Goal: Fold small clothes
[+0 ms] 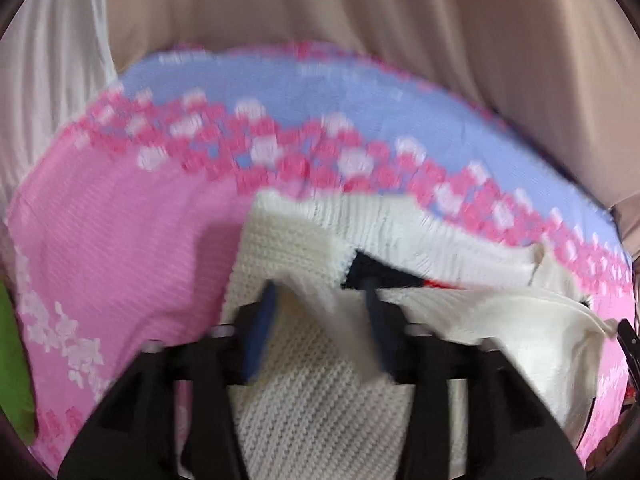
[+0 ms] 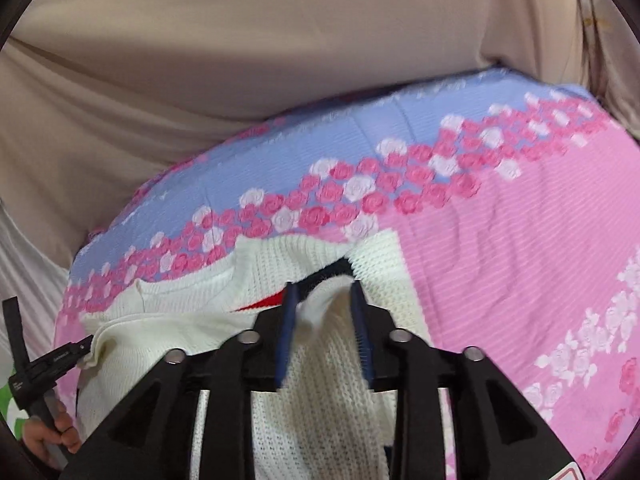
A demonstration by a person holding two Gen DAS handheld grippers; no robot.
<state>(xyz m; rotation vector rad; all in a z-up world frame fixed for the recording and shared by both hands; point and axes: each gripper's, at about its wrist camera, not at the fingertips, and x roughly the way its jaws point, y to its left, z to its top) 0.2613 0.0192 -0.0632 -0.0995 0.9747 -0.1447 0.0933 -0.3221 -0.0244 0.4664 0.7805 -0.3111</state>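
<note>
Fold laid down, grippers letting go

White knit sweater (image 1: pixel 304 400) lies on the pink-and-blue rose bedspread (image 1: pixel 120 240), doubled over on itself. Its ribbed edge lies close to the band of roses, and a sliver of dark and red pattern (image 2: pixel 264 302) peeks out from under the top layer.

My left gripper (image 1: pixel 318 312) has its jaws well apart. A ridge of knit stands up between the blue pads, but I see no squeeze on it, though the view is blurred.

My right gripper (image 2: pixel 325 312) stands narrower, also with a tented pinch of knit between the pads. They look slack rather than clamped, and I can't be fully sure the cloth is free of them.

I judge this to be the release at the end of one fold: the near part of the sweater has been carried over and set down, and both tools are parting from it.

The next move calls for care in backing out. Loose knit snags easily on pad edges, so I should lift both grippers clear before drawing them toward me, or the top layer will drag back and undo the fold. After that the raised ridges need pressing flat. Then I should find fresh corners on one side for a cross fold, keeping the edges lined up.
</note>
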